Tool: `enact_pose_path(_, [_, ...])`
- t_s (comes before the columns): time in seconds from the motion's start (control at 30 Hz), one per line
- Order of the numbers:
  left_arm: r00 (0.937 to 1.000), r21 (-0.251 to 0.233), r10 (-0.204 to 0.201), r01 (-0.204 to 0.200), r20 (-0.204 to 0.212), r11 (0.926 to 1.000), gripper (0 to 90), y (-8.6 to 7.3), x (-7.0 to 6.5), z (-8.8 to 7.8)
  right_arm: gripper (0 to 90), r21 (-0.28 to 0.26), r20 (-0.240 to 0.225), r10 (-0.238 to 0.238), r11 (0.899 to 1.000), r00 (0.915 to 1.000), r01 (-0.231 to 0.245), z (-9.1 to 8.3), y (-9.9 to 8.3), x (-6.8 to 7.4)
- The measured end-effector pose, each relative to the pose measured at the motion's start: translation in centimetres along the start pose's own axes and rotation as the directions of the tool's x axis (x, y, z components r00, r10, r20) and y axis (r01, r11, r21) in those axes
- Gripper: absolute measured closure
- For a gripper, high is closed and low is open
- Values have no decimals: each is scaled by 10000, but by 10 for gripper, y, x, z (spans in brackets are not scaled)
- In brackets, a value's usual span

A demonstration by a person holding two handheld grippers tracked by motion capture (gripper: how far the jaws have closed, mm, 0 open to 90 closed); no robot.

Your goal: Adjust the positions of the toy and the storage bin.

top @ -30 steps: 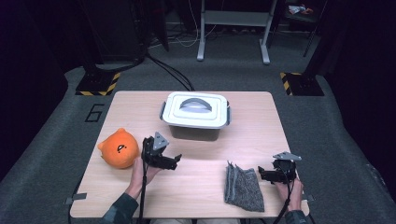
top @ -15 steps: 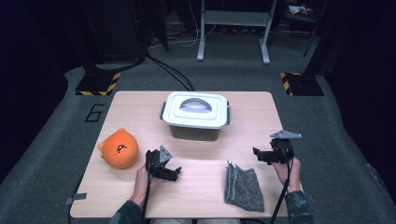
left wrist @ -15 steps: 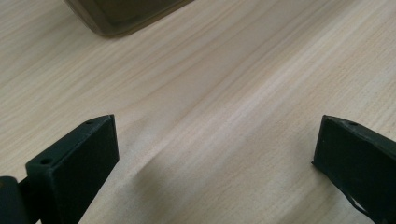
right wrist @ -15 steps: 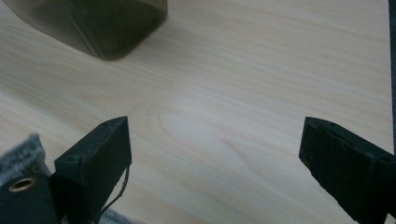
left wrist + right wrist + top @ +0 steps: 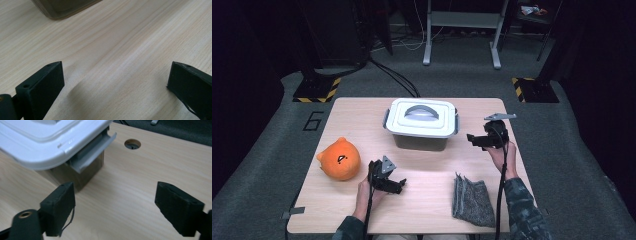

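High view is showing the right gripper point(image 5: 472, 138) hovering just beside the right end of the lidded box point(image 5: 421, 123), which is sitting at the table's point(image 5: 362, 115) far middle. Its jaws, having just been closing a little, are standing apart with nothing between them, facing the box's grey latch point(image 5: 92, 151). Nearer the person, the left gripper point(image 5: 399, 184) is resting low over bare wood, jaws gaping wide.

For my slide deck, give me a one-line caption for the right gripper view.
Open right gripper approaching the grey side latch of a white-lidded plastic storage box on a light wooden table.
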State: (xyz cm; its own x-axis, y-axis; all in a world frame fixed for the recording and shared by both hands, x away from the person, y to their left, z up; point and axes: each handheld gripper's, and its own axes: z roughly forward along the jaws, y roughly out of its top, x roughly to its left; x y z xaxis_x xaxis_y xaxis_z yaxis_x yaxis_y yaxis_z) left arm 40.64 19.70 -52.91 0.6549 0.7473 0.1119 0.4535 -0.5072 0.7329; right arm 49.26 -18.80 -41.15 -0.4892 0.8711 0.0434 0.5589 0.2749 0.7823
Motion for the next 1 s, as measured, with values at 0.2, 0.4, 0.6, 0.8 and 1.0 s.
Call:
enact_pose_path(0.2, [10000,-35,21,-21,18,10000,12,0,0,0,404,47,-340,-24,10000,9994,25,23,22,4])
enact_pose_path(0.4, [10000,-39,93,-93,28,9999,21,0,0,-1,576,-60,-642,346,9994,9973,-351,37,34,2])
enact_pose_path(0.6, [10000,-87,82,-82,6,9999,28,0,0,0,662,205,-926,676,9976,9934,-660,52,38,-1])
enact_pose_path(0.8, [10000,-127,93,-93,6,9999,37,-1,-1,0,729,416,-1149,901,9954,9893,-858,61,38,0])
enact_pose_path(1.0, [10000,-100,89,-90,-27,9999,41,0,-1,-1,762,428,-1014,959,9948,9902,-920,63,39,3])
